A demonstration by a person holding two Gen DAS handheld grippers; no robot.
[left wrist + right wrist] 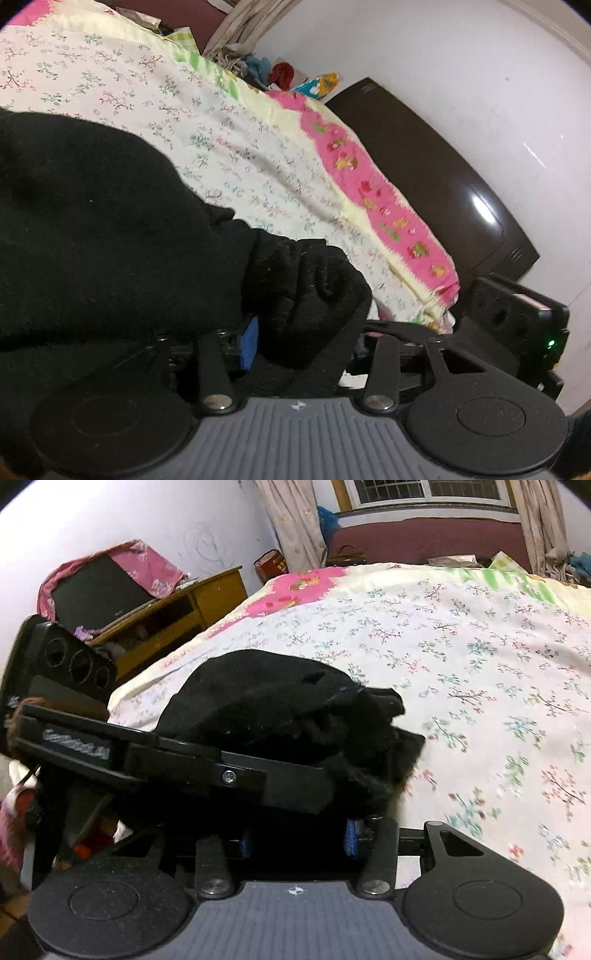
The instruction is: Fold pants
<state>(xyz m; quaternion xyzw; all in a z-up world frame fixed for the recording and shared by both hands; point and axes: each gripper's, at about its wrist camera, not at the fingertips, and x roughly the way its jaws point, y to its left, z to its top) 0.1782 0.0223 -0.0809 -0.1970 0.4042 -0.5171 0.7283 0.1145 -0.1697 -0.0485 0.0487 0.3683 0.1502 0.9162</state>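
**Black pants bunched at both claws on the floral bed**

Surroundings: ahead of the left gripper [295, 332] lay the floral bedsheet [229, 155] w/ a pink border [384, 206]; beyond that edge stood a dark glossy headboard [443, 184] against a white wall. Far ahead, a heap of coloured clothes [280, 74] under a curtain [243, 26]. To the right gripper's [295, 834] left front sat a wooden cabinet [173, 616] and a TV [99, 590] draped in pink cloth; straight ahead, a window [428, 491] w/ curtains.

In the way: the other unit's black body crossed the right-wrist view just in front of the right gripper, w/ the pants [280, 709] piled on and behind it.

Hidden/unclear: pants [110, 221] filled the left half of the left-wrist view, covering the left claw's fingertips; fabric sat bunched between the blue pads [251, 343], so the left claw looked clamped on the pants. The right claw's tips were buried behind the black unit and cloth; only blue pads [351, 834] peeked out. Couldn't tell if it was apart or together.

Materials: pants were fuzzy, matte, knit-like, crumpled into a lump; sheet was thin, wrinkled cotton print; headboard shiny.
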